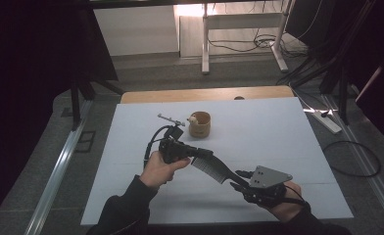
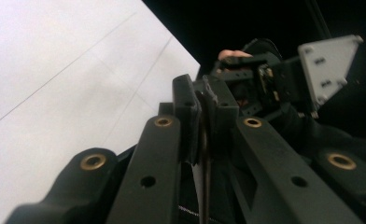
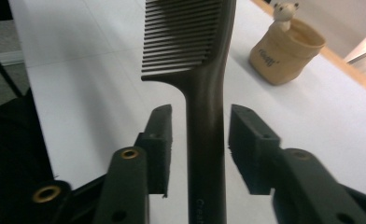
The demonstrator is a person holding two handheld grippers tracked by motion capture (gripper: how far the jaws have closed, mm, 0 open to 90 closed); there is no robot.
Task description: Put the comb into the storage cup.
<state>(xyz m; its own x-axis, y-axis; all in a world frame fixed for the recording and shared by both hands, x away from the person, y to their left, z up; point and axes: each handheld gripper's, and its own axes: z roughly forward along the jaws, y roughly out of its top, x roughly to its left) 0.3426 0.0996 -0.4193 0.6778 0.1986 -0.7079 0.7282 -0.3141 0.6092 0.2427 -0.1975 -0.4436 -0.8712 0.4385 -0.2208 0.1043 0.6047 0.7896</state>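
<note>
A dark comb (image 1: 214, 169) is held in the air over the white table cover (image 1: 278, 142), near its front. My left gripper (image 1: 207, 153) is shut on the comb's toothed end; in the left gripper view the comb's thin edge (image 2: 203, 140) sits pinched at the left gripper (image 2: 203, 100). My right gripper (image 1: 240, 179) is open at the comb's handle end. In the right gripper view the comb handle (image 3: 204, 154) runs up through the right gripper (image 3: 200, 116), with a gap to each pad (image 3: 160, 135).
A tan cup (image 1: 200, 124) with a small bear figure on its rim (image 3: 284, 11) stands past the comb, mid-table. A thin metal object (image 1: 169, 118) lies just left of the cup. The wooden table edge (image 1: 204, 94) shows behind the cover.
</note>
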